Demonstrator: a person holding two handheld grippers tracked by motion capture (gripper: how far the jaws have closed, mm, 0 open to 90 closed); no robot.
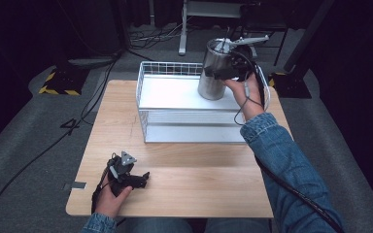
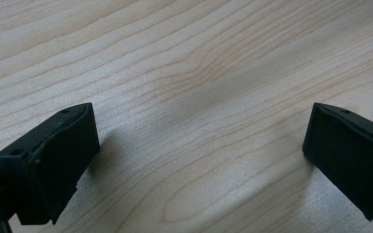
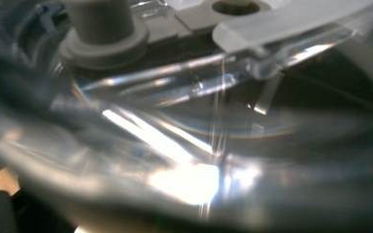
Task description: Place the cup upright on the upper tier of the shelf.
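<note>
My left tool (image 1: pixel 143 178) rests open on the table (image 1: pixel 189 179), near edge. My right tool (image 1: pixel 212 72) grips the upright steel canister (image 1: pixel 213 80) above the wire basket (image 1: pixel 175 68).

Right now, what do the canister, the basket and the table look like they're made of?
Canister: looks like metal, probably brushed stainless steel, going by its grey sheen and bright reflections; the lid seems to be clear and pale plastic. Basket: thin white wire in a grid, likely coated metal. Table: pale wood or wood-look laminate, matte, with visible grain.
</note>
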